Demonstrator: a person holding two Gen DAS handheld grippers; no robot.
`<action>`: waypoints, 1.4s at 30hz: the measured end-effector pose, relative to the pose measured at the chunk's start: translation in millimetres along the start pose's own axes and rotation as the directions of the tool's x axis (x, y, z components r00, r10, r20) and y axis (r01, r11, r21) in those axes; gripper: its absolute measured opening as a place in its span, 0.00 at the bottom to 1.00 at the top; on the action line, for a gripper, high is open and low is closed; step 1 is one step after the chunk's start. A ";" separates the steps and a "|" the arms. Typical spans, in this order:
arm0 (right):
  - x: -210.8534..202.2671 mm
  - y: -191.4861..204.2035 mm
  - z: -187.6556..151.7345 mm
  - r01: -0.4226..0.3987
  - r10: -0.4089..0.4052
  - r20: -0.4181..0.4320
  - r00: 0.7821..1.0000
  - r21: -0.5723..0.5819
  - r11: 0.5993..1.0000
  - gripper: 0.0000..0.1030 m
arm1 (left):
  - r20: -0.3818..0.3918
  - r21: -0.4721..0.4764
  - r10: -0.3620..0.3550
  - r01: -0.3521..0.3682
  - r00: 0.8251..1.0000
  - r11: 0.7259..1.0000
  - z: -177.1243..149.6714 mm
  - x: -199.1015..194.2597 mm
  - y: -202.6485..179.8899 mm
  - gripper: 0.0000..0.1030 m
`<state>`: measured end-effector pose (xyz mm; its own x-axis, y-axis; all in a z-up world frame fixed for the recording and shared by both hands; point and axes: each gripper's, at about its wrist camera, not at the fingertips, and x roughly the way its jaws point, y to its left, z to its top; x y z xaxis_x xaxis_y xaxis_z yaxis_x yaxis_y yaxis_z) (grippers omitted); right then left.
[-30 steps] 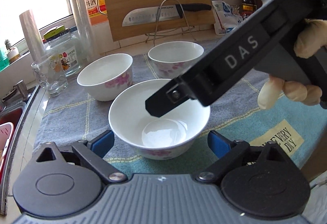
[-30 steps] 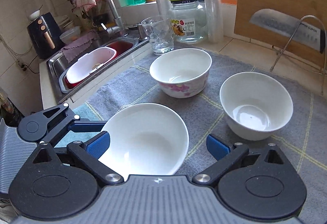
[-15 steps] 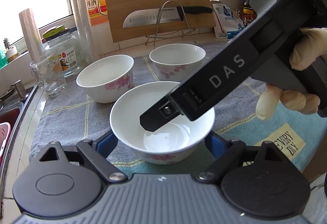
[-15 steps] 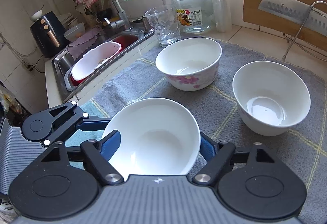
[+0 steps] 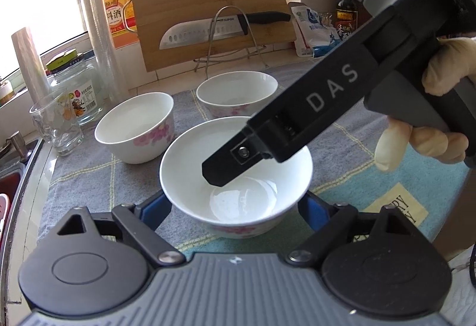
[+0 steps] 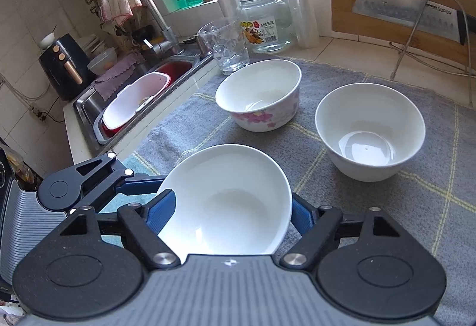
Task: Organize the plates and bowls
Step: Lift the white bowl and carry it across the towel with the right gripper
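Three white bowls with pink flowers stand on a grey checked cloth point(image 5: 342, 147). The near bowl point(image 5: 184, 165) point(image 6: 226, 201) is between both pairs of blue pads. My left gripper point(image 5: 236, 207) presses its sides from the front, and in the right wrist view its finger point(image 6: 136, 181) reaches in from the left. My right gripper point(image 6: 232, 213) is shut on the same bowl, and its black finger point(image 5: 226, 165) hangs over the bowl's inside. The two other bowls point(image 5: 134, 129) point(image 5: 236, 94) stand behind it, empty and apart point(image 6: 258, 97) point(image 6: 370, 129). Whether the near bowl is off the cloth I cannot tell.
A glass cup point(image 6: 224, 46) and a jar point(image 6: 264, 22) stand at the cloth's far left. A cutting board point(image 5: 208, 4) with a knife point(image 5: 208, 31) on a wire rack leans at the back. A sink point(image 6: 131, 106) with a pink basin lies left. A gloved hand point(image 5: 416, 141) holds the right gripper.
Both grippers have closed in on the near bowl: their blue pads stood away from its sides a second ago and now lie against it. The right gripper's finger sits lower over the bowl.
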<state>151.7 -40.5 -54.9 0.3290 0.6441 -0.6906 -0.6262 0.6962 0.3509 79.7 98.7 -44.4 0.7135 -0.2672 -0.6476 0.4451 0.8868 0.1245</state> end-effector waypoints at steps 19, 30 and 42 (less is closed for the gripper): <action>-74.1 -38.1 -43.7 0.185 -0.195 0.052 0.979 0.154 0.971 0.83 | 0.018 0.127 -0.218 0.214 0.976 0.968 24.6 26.6 -63.6 0.88; -87.0 -52.6 -65.6 0.225 -0.234 0.022 0.972 0.201 0.953 0.83 | -0.029 0.155 -0.282 0.283 0.959 0.946 29.0 38.6 -82.5 0.88; -82.8 -55.7 -71.2 0.224 -0.229 0.003 0.973 0.198 0.954 0.89 | -0.046 0.152 -0.286 0.290 0.957 0.945 25.6 42.7 -87.0 0.88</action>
<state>109.0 -155.1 -62.3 0.4658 0.4686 -0.7506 -0.3838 0.8713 0.3058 85.3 0.4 -63.7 0.5307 -0.4923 -0.6899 0.7096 0.7032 0.0440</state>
